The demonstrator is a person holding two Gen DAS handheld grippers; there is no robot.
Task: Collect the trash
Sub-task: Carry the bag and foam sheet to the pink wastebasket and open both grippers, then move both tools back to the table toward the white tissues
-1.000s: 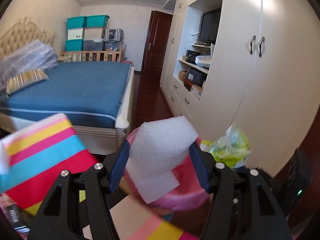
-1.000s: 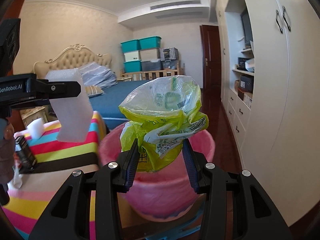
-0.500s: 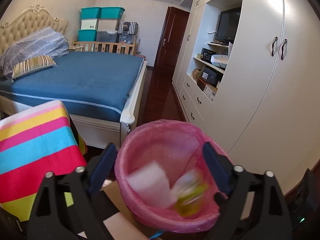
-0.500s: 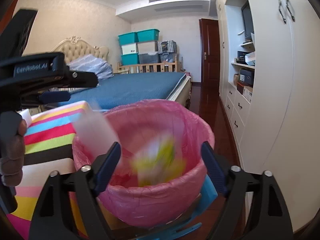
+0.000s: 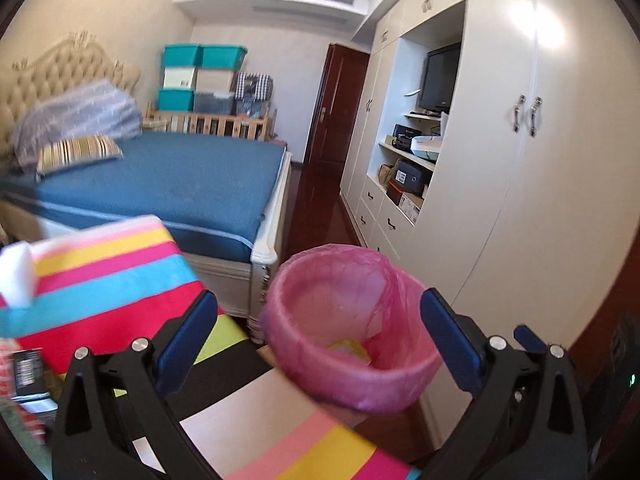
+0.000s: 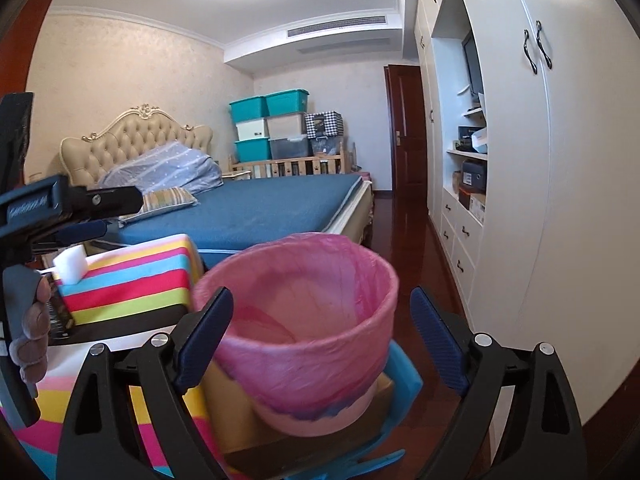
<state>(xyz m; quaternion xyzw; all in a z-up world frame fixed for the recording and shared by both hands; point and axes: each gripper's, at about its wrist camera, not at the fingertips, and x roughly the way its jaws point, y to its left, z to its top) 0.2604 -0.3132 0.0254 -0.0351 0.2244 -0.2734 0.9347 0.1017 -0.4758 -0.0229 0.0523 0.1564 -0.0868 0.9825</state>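
- Left gripper (image 5: 316, 334): jaws just spread apart, now wide and gripping nothing; blue pads to either side of the pink-lined bin (image 5: 352, 332) without touching it; seen also from the right wrist at about 9 o'clock, black frame gripped by a hand (image 6: 28, 332).
- Right gripper (image 6: 322, 336): jaws likewise just opened, standing wide and empty; bin (image 6: 304, 320) framed between the fingers, apart from both pads.
- Bin: round, lined with a pink bag folded over the rim; upright, at centre of both wrist views; resting on a cardboard box (image 6: 236, 412) with something bright blue (image 6: 404, 380) at its 4 o'clock.
- Trash: a scrap of yellow-green wrapper (image 5: 348, 348) low inside the bin, just visible over the near rim from the left wrist; rest of the contents hidden by the rim.
- White foam block (image 5: 16, 276) lying on the striped cloth (image 5: 108, 280) at 9 o'clock of the bin, well apart from it; same block (image 6: 70, 266) in the right view at the cloth's far left corner.
- Beyond, at 11 o'clock: bed with blue cover (image 5: 180, 176); at 2 o'clock: white wardrobe (image 5: 540, 184).
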